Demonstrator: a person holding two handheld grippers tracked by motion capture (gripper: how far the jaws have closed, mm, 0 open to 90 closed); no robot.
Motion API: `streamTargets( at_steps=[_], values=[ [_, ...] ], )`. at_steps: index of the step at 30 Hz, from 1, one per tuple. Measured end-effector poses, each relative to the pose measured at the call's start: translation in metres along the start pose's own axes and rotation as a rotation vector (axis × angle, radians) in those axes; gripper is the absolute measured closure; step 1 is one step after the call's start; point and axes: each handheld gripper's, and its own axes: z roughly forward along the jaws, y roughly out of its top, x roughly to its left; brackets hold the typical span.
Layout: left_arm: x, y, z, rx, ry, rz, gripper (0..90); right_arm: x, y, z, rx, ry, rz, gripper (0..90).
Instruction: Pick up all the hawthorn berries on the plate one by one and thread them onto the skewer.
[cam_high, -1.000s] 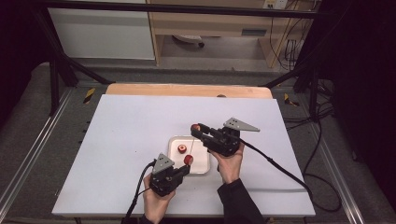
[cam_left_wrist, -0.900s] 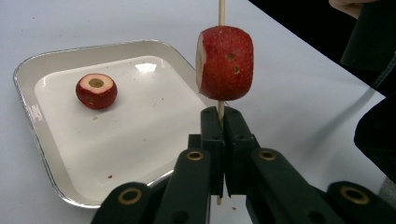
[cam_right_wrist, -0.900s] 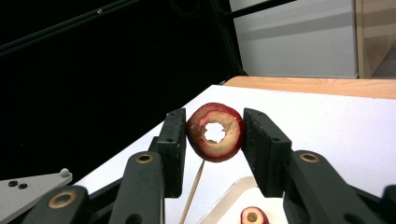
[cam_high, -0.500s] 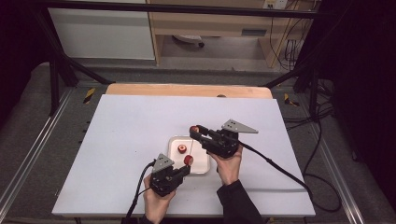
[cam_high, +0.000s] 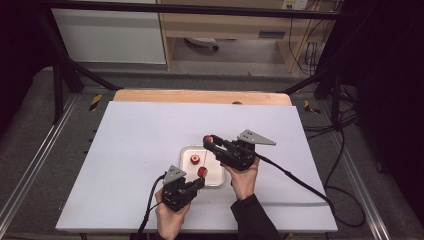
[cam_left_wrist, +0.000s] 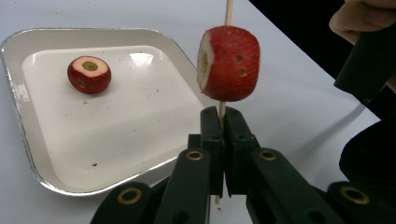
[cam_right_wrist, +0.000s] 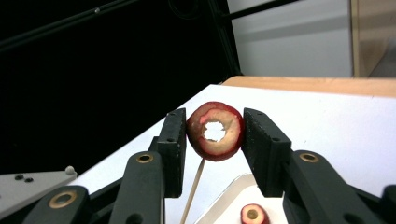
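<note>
On the white counter (cam_high: 130, 150) sits a shallow white square tray with a silvery rim (cam_left_wrist: 14, 51), and one cored red fruit piece (cam_left_wrist: 88, 74) lies loose in it. The left hand-held gripper (cam_left_wrist: 219, 122) is clenched on a thin wooden skewer (cam_left_wrist: 228, 11), which stands upright between its jaws; a second red fruit piece with small holes (cam_left_wrist: 229, 63) is threaded on the skewer just above the jaw tips, over the tray's near edge. In the high view this gripper sits at the tray's near corner. The right hand-held gripper (cam_right_wrist: 214, 132) grasps a third red fruit ring with a hollow centre (cam_right_wrist: 215, 130) squarely between its jaws, raised above the tray's far side, with the skewer rising just beneath it.
</note>
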Motion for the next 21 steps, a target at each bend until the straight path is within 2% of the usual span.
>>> streamTargets(
  at_steps=[3,8,21],
  values=[
    [0.0011,0.0011,-0.0030,-0.011,0.006,-0.001,88.3,-0.0021,0.0030,0.0005,0.008,0.007,0.050,61.5],
    [0.0023,0.0017,-0.0039,-0.006,0.009,-0.001,88.4,-0.0025,0.0044,0.0004,0.021,0.010,0.088,61.5],
    [0.0011,0.0014,-0.0025,0.025,0.043,0.084,88.6,-0.0040,0.0043,0.0001,0.068,0.037,0.060,61.8]
  ],
)
